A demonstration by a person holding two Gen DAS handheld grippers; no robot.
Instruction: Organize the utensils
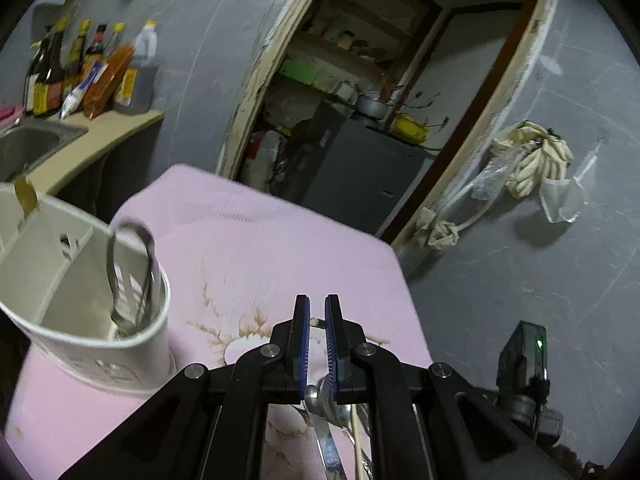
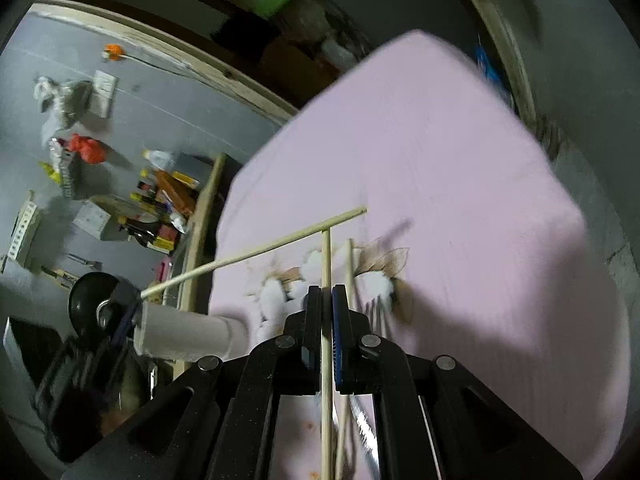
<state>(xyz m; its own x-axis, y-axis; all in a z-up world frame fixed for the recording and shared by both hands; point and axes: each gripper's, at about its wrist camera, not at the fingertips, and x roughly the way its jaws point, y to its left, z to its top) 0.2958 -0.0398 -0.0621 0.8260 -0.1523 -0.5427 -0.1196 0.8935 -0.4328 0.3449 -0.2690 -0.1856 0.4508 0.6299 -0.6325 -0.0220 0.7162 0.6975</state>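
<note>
In the left wrist view my left gripper is nearly shut, and a metal spoon sits low between its jaws above the pink tablecloth. A white utensil holder stands to its left with metal tongs inside. In the right wrist view my right gripper is shut on a wooden chopstick that points forward. A second chopstick slants across from the other gripper at left. Another chopstick and a fork lie on the cloth.
A counter with sauce bottles and a steel sink is at the far left. An open doorway with shelves lies behind the table. A mop hangs on the grey wall at right.
</note>
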